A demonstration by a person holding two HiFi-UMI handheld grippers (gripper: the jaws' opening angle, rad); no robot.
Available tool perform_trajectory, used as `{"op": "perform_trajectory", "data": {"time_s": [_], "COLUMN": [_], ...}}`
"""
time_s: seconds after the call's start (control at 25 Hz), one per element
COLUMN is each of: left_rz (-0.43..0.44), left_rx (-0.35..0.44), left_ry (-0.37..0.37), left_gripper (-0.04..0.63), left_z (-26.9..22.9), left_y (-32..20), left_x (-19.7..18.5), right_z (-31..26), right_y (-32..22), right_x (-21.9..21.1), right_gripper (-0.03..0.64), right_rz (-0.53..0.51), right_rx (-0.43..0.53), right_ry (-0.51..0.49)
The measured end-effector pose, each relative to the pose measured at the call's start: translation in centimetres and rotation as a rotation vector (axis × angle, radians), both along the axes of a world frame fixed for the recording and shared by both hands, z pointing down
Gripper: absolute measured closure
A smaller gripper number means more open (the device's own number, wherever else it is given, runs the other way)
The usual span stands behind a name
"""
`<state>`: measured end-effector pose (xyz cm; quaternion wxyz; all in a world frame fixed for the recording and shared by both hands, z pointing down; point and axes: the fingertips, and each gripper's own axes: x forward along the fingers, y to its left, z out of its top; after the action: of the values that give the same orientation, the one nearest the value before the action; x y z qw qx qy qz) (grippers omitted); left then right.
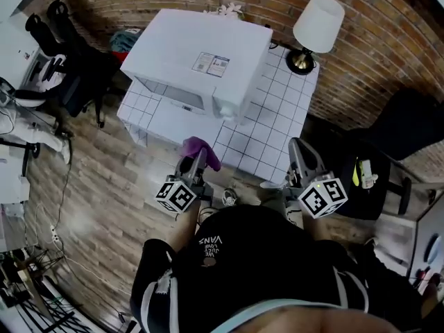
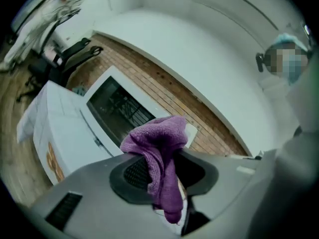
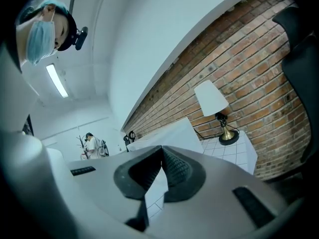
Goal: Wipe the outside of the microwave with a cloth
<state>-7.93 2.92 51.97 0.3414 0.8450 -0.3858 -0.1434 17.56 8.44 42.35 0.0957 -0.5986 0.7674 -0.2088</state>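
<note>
Currently standing at the near side of a white tiled table, facing a brick wall. Holding a purple cloth in the left gripper, raised just in front of the table's near edge. Clamped firmly between both jaws there, closed right down on the fabric, with a bunched wad above the pads and a loose tail hanging below, as seen in the left gripper view. Not touching the microwave with the cloth; clearly apart from its front.

Resting on the left half of the table: a white microwave, dark door window turned toward the left gripper, a small printed label on its top. Beside it, at the far right corner of the table, a lamp with a white shade and a brass base.

Carrying nothing in the right gripper: shut completely, pad pressed against pad, as seen in the right gripper view. Held about level with the left one, near the table's front right corner and pointed toward the lamp and the wall.

Off to the right, a black chair; underfoot, a wooden floor; at the far left, two dark office chairs.
</note>
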Motion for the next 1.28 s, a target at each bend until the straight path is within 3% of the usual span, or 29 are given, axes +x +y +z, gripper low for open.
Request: {"op": "perform_trajectory", "data": {"time_s": [0.12,0.32,0.56,1.28], "left_rz": [0.026,0.058,0.054,0.062], "left_rx": [0.102,0.231,0.317,0.368], "left_ry": [-0.172,-0.318,-0.376,-0.443], "left_gripper": [0.466,0.466,0.466,0.466], "left_z": [-1.8,-4.8,-6.9,-9.1], "left_y": [-0.3,-0.5,-0.5,-0.9], "left_x": [-2.4,-4.6,-5.6,-6.0], "right_z": [-0.1,-0.5,-0.7,-0.8], "right_y": [0.4,1.2,1.8,1.3], "right_x": [-2.1,-4.2,-5.1,-6.1], "right_gripper": [0.617,0.617,0.618,0.618], "right_rz": [0.033,0.087,0.125,0.145], "right_rx": [0.013,0.034,0.036,0.043], "right_ry": [0.004,0.020,0.052,0.033]}}
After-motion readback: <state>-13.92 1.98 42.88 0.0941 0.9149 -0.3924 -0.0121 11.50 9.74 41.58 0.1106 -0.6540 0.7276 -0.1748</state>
